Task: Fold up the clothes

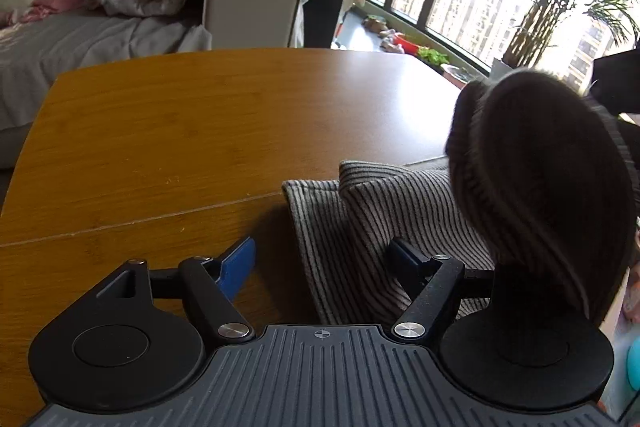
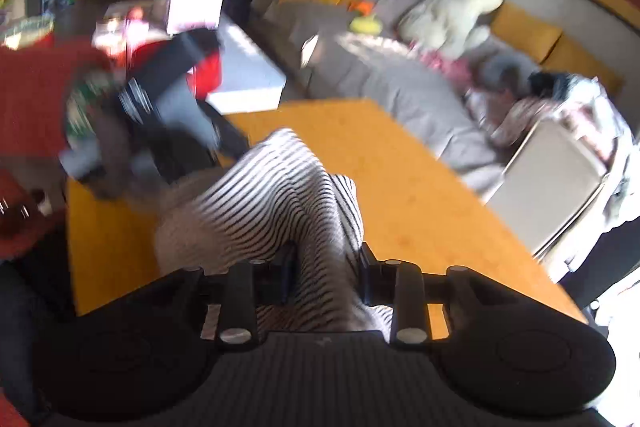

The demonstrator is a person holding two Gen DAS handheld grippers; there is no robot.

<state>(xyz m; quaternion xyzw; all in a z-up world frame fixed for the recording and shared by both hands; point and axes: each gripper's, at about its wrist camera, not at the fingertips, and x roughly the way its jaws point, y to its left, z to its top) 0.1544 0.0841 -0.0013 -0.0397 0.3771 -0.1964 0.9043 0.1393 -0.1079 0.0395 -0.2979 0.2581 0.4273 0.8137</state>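
A wooden table (image 1: pixel 180 131) fills the middle of both views, the striped garment (image 1: pixel 380 227) lies at its lower right in the left view, a fold of it clenched in the right gripper (image 2: pixel 324 267), while the left gripper (image 1: pixel 324 263) stands released over its edge.

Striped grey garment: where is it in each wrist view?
Left wrist: striped grey garment lies lower centre-right, a lifted fold blurred at right.
Right wrist: it fills centre, running up from between the jaws.
Shared landmark: the brown wooden table beneath it.
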